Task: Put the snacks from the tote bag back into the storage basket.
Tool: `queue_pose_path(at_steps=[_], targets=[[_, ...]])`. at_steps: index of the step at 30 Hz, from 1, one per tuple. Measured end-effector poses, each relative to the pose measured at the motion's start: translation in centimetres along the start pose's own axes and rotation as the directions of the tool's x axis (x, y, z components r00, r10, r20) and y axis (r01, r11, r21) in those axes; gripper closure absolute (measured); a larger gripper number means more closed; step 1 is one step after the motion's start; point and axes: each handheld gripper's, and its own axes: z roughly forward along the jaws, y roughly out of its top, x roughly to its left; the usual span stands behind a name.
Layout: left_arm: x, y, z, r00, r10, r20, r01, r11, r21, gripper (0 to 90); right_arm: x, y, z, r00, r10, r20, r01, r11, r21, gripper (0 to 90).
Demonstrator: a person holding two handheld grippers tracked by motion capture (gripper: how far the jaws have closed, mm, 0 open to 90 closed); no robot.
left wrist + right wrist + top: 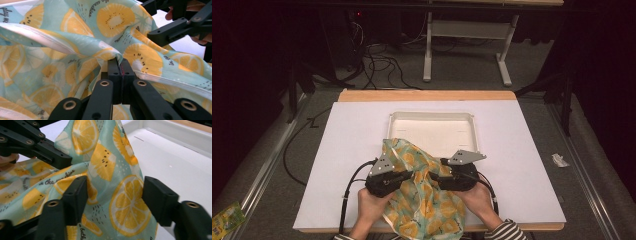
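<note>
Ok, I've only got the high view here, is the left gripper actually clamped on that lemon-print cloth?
Observer: Yes. The left gripper has its jaws shut on a bunched fold of the cloth.
Operator: And the right one, has it got hold yet?
Observer: Not yet. The right gripper has cloth between its jaws, but they stand apart and the pads aren't pressing it.
Operator: Anything lying in the tray?
Observer: Where the right gripper view shows the white tray, its floor is bare.
</note>
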Motion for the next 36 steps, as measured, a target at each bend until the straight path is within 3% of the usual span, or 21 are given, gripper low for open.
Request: queue_pose_path(at_steps=[7,14,36], targets=[[0.0,-0.1,0.0,1.0000,-0.002,0.000,0.002,1.0000,0.000,89.8,0.0,-0.3,-0.2,0.9995,-0.028,-0.015,0.028,0.999,0.026,65.4],[0.0,-0.2,-0.3,1.0000,-0.001,-0.004,0.001,1.0000,-0.009,89.7,-0.2,-0.5,-1.0,0.9988,-0.047,-0.010,0.048,0.999,0.018,89.0],[0.0,-0.4,-1.6,0.9996,-0.010,-0.028,0.009,0.9995,-0.032,86.4,-3.0,-2.7,-4.3,1.0000,0.009,0.000,-0.008,0.999,-0.052,90.0]])
